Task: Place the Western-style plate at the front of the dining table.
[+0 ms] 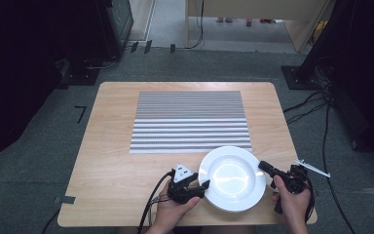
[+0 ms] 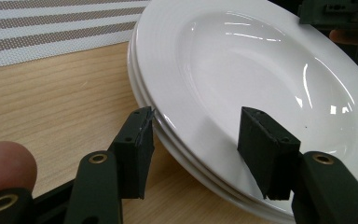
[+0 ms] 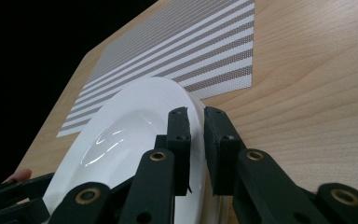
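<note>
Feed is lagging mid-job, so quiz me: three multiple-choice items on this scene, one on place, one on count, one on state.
1. The stack of white glazed plates sits: A) at the table's near edge, B) at its far edge, C) on the floor.
2. Rims in the stack: A) one, B) three, C) six.
3. The right tool: A) wide open, B) clamped on the top rim, C) holding a fork.

A: the high view shows it in front of the striped woven placemat.
B: three edges show beside the left tool.
B: its pads pinch the rim.

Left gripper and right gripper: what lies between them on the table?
The plates, a white stack, lie between the left gripper and the right gripper; the high view shows this.
</note>
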Motion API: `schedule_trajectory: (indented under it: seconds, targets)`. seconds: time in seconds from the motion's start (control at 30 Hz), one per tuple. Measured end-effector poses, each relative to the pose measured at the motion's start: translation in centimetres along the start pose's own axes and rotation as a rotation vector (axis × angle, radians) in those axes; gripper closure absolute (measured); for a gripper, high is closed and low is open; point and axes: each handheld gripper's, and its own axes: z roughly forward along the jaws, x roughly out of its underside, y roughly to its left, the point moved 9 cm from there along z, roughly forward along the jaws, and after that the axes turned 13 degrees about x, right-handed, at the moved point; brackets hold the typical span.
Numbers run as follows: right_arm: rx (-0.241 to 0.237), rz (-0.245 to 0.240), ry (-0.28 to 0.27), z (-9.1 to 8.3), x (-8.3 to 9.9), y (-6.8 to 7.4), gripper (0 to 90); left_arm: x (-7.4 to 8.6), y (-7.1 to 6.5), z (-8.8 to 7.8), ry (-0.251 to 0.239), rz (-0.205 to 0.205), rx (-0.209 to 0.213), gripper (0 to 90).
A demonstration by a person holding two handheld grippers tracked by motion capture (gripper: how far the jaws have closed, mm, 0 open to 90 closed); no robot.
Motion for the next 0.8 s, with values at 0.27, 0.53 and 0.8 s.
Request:
schedule_trajectory:
  seconds: [0.27,0.53,0.8]
  targets:
    - [0.007,-0.001,0.025,0.11,0.19,-0.15,82.0,-0.03,0.05,0.01,-0.003,-0.013,0.009,45.9]
    - [-0.007,0.019,0.057,0.03,0.32,-0.28,81.9,-0.04,-0.03,-0.02,-0.007,-0.012,0.009,45.9]
    - [-0.01,0.004,0.057,0.0,0.44,-0.15,81.9,0.03,-0.01,0.03,-0.002,0.004,-0.005,45.9]
